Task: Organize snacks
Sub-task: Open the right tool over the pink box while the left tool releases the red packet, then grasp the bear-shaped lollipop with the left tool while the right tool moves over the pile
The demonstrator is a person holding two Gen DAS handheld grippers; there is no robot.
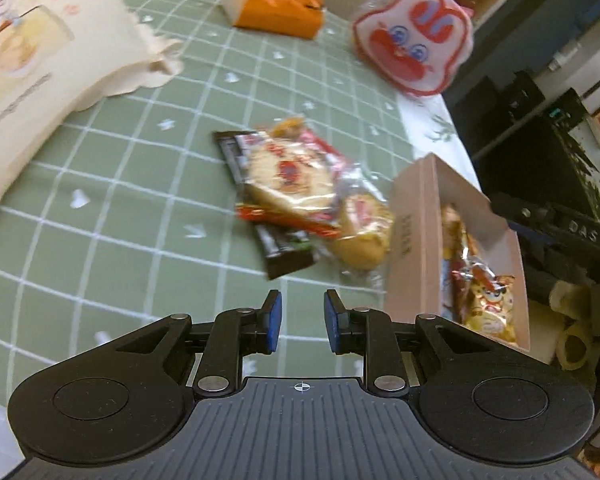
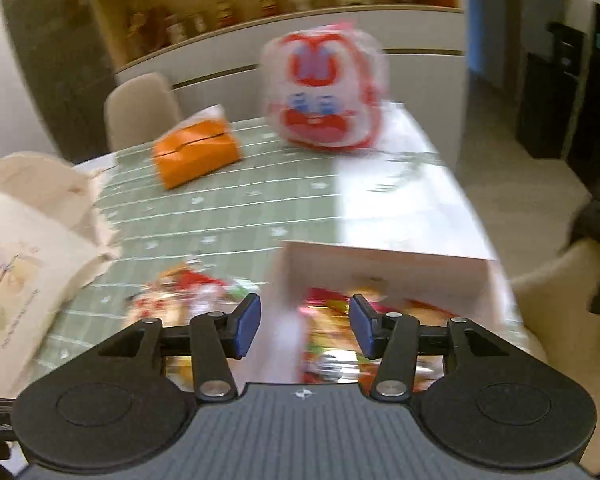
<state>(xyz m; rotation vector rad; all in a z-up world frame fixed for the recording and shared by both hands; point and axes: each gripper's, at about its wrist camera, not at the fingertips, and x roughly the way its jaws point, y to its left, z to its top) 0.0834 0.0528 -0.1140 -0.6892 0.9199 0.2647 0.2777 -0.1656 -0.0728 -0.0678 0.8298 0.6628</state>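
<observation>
Hovering above the green checked bench (image 1: 112, 184), the left tongs (image 1: 300, 322) stand with their blue pads spread and nothing between them; just ahead of them lies a loose pile of snack packets (image 1: 296, 196), a round cracker pack uppermost with dark wrappers beneath, touching one another. To the right of the left tongs, just beside the pile, sits the pink cardboard box (image 1: 412, 236), open at the top, with several foil snack packs (image 1: 480, 292) inside it. Farther ahead rest an orange tissue box (image 1: 278, 4) and a red-and-white cartoon-face bag (image 1: 414, 38), well apart from the pile; a cream tote bag (image 1: 40, 72) lies ahead to the left. The right tongs (image 2: 304, 326) are likewise spread and hold nothing, poised over the near end of the pink box (image 2: 380, 268), whose contents show as a red and yellow blur directly beyond the pads. Left of the right tongs the loose packets (image 2: 184, 292) are visible, blurred, with the orange tissue box (image 2: 198, 152) and the cartoon-face bag (image 2: 324, 92) far ahead
</observation>
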